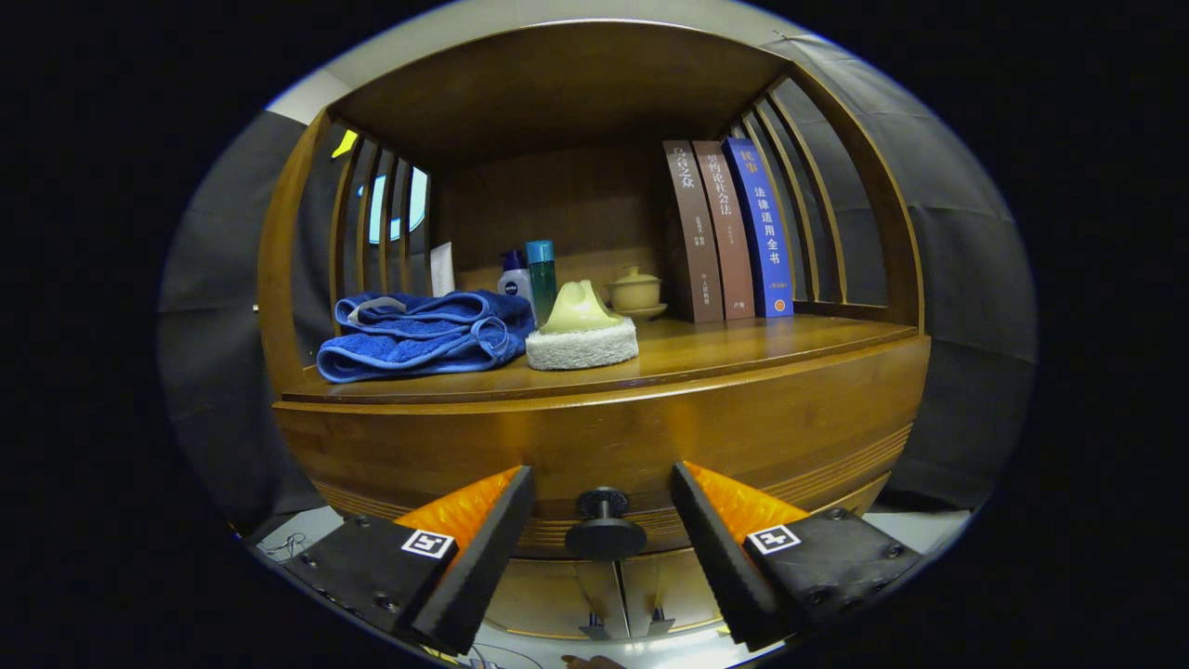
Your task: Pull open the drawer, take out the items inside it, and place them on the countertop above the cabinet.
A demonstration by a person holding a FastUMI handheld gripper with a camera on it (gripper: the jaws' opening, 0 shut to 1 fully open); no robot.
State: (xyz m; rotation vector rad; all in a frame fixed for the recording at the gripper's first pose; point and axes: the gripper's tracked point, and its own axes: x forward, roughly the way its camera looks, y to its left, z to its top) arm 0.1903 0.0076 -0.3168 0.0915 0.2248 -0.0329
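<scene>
A wooden cabinet faces me, its drawer front [613,446] closed under the countertop [743,348]. A dark round knob [606,531] sticks out of the drawer front, low and central. My gripper [604,502] is open, and the knob sits between the two fingers without either one touching it. The drawer's inside is hidden. On the countertop lie a folded blue towel [423,336] and a pale scrub sponge with a yellow handle [581,333].
At the back of the shelf stand two bottles [529,274], a small lidded cup on a saucer [636,293] and three upright books [729,228]. Slatted wooden sides close the shelf left and right. Black cloth walls surround the cabinet.
</scene>
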